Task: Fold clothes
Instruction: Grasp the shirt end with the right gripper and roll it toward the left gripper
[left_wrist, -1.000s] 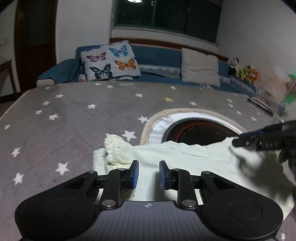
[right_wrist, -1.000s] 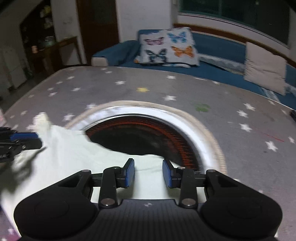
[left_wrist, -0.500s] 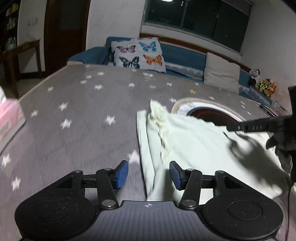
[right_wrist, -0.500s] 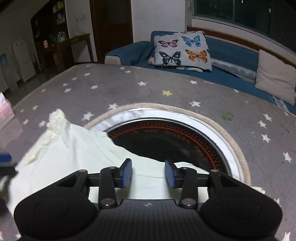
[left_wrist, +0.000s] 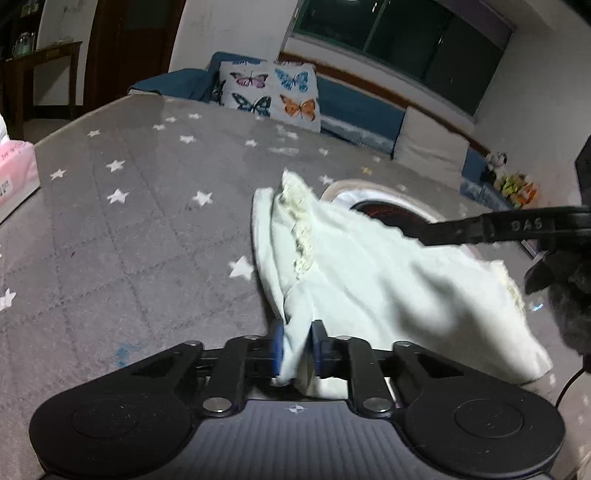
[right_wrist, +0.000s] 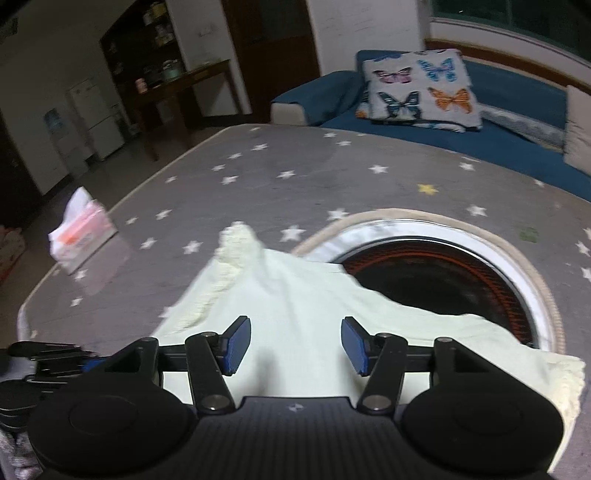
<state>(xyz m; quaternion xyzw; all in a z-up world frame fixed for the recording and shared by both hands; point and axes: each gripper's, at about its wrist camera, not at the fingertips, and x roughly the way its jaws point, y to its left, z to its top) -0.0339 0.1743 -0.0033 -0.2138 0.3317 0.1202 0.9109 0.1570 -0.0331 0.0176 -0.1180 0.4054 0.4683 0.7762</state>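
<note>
Gripping: the left gripper (left_wrist: 297, 345) had its blue pads closed on a bunched near edge of the pale garment (left_wrist: 369, 280), cloth pinched up between them, probably so that the edge could be carried over for a fold.
Far left: a pink tissue pack (right_wrist: 79, 236) sat at the table's left edge, well apart from the work (no part in the task, as far as I could judge).
Surface: the grey star-print table cover (left_wrist: 129, 240) bore the garment on its near right part, giving a flat bed for folding.
Garment: it lay spread but rumpled, a lace-trimmed sleeve (left_wrist: 295, 206) pointing far and left, another frilled edge at the right; its far side overlapped the rim of the round heater opening (right_wrist: 443, 266) set in the table.
Right gripper (right_wrist: 295, 345): its jaws stood wide apart over the middle of the cloth, holding nothing; whether the pads touched the fabric could not be told. It seemed ready to take a second hold or pin the cloth.
Far side: a butterfly cushion (right_wrist: 421, 90) rested on the blue sofa (right_wrist: 310, 96) beyond the table.
Progress: early, I judged, since no neat fold showed.
</note>
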